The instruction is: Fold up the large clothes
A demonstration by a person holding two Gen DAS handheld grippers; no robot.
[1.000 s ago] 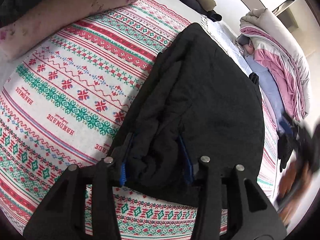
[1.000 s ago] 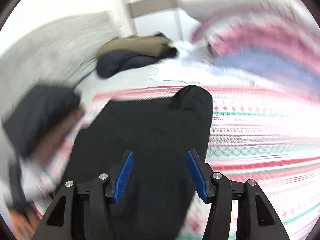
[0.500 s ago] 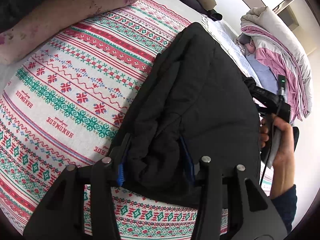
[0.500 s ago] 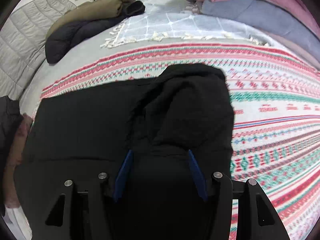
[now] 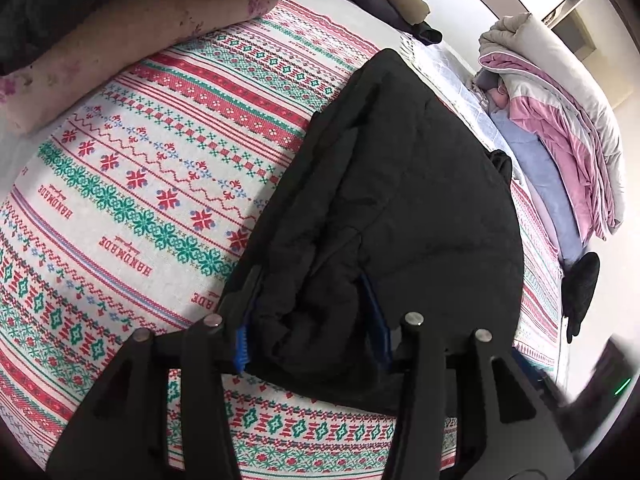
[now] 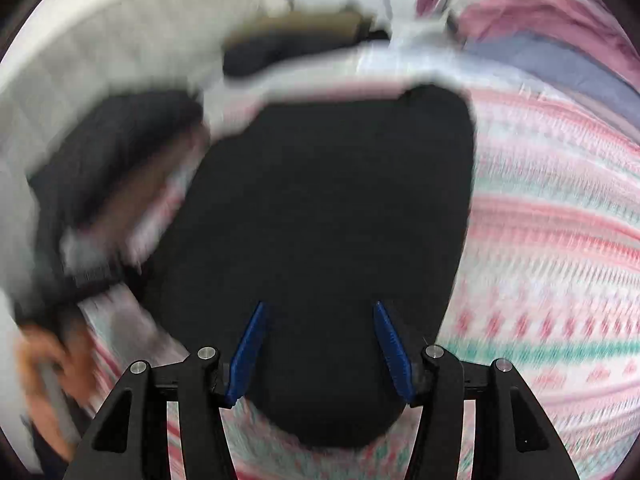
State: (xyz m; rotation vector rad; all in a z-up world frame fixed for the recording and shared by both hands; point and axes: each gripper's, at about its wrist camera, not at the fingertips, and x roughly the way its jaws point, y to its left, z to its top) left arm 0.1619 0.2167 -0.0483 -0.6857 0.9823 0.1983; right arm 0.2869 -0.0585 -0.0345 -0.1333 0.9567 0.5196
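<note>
Left wrist view. The left gripper (image 5: 312, 320) has a bunched edge of the black garment (image 5: 400, 184) packed between its blue pads (image 5: 241, 346); the jaws stand fairly wide, so whether they pinch the cloth or merely straddle it cannot be told. The garment lies along the patterned bedspread (image 5: 140, 184), its far tip pointing toward the piled quilt (image 5: 560, 92). Compared with half a second ago, this gripper and the cloth in it have not shifted. The person's right hand, then in plain view beside the garment's right edge, is now gone from there; only a dark blur with a green light (image 5: 612, 384) shows at the lower right margin. My judgement: the left side is anchoring the hem while the right is repositioning for the next fold.

Right wrist view. The right gripper (image 6: 318, 344) is released, jaws spread with nothing between them but the view of the garment (image 6: 320, 200) below. Half a second ago this view was sharp and looked square down on the garment; now it is heavily smeared, indicating fast travel.

Hard to make out: whether the right fingers touch the fabric, and everything at left, where a blurred hand (image 6: 48, 364) and a dark mass cannot be resolved. The garment's fold lines are lost in uniform black. The left view cuts off the garment's near edge behind the gripper body.
</note>
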